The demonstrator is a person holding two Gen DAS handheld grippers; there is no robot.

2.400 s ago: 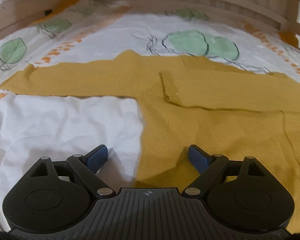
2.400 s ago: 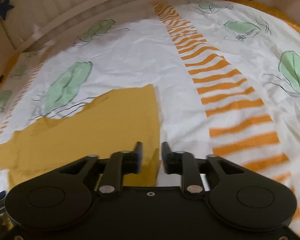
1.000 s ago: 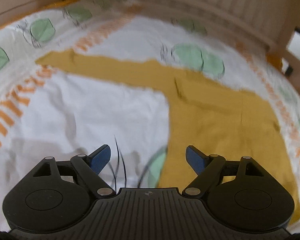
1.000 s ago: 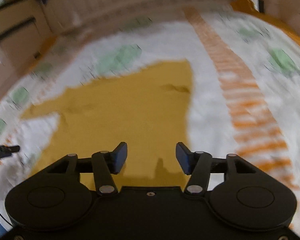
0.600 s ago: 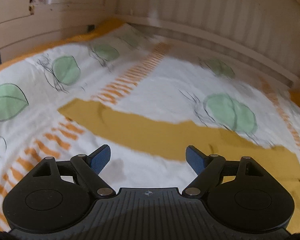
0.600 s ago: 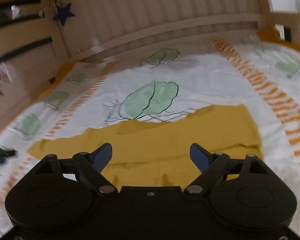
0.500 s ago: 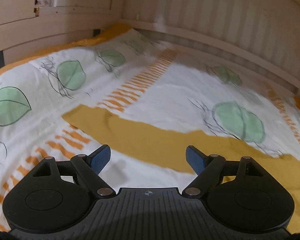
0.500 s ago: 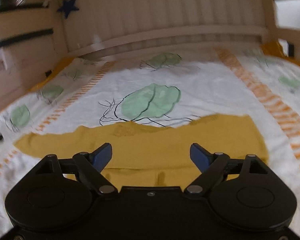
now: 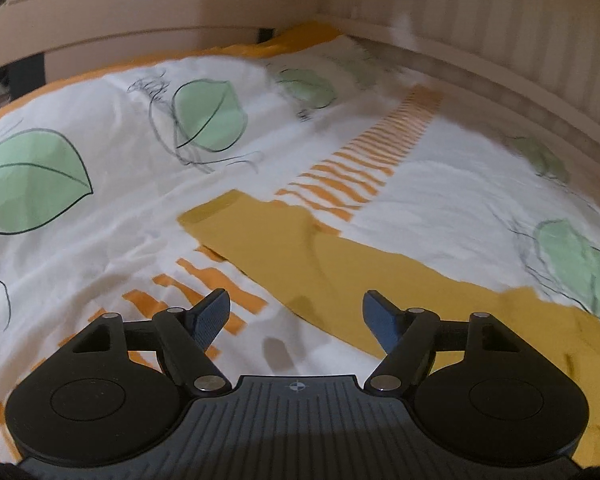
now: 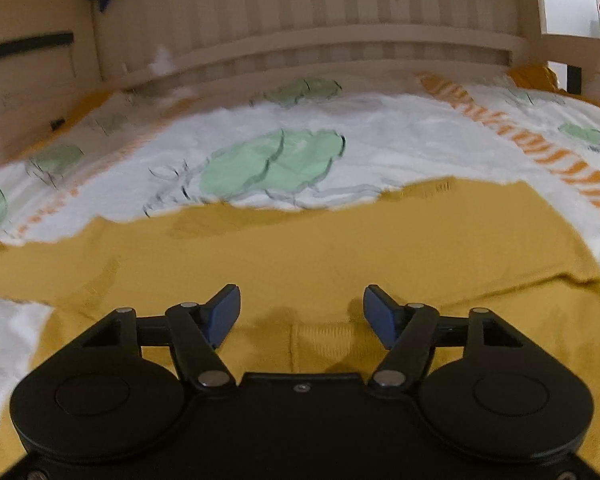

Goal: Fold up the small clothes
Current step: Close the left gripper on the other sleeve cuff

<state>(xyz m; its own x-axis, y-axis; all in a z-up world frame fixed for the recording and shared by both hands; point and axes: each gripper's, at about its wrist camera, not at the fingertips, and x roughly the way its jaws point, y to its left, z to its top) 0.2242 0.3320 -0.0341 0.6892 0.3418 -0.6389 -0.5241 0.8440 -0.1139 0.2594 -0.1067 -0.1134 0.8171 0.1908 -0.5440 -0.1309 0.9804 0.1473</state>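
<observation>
The mustard sweater [image 10: 340, 252] lies flat on the bed's leaf-print duvet [image 9: 100, 240]; one sleeve [image 9: 300, 248] stretches unfolded, the other seems folded in; left gripper [image 9: 296, 316] and right gripper [image 10: 302, 312] hover above it, jaws wide, closing, empty.

No readable text or labels

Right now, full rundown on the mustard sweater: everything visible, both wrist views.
The mustard sweater is a fine-knit, long-sleeved top lying flat on the leaf-print bedsheet. In the left wrist view one sleeve stretches out straight, its banded cuff resting over an orange stripe. In the right wrist view the body fills the foreground, with a ribbed cuff of a folded-in sleeve lying on it. Only the sheet touches it; neither gripper grips it.
</observation>
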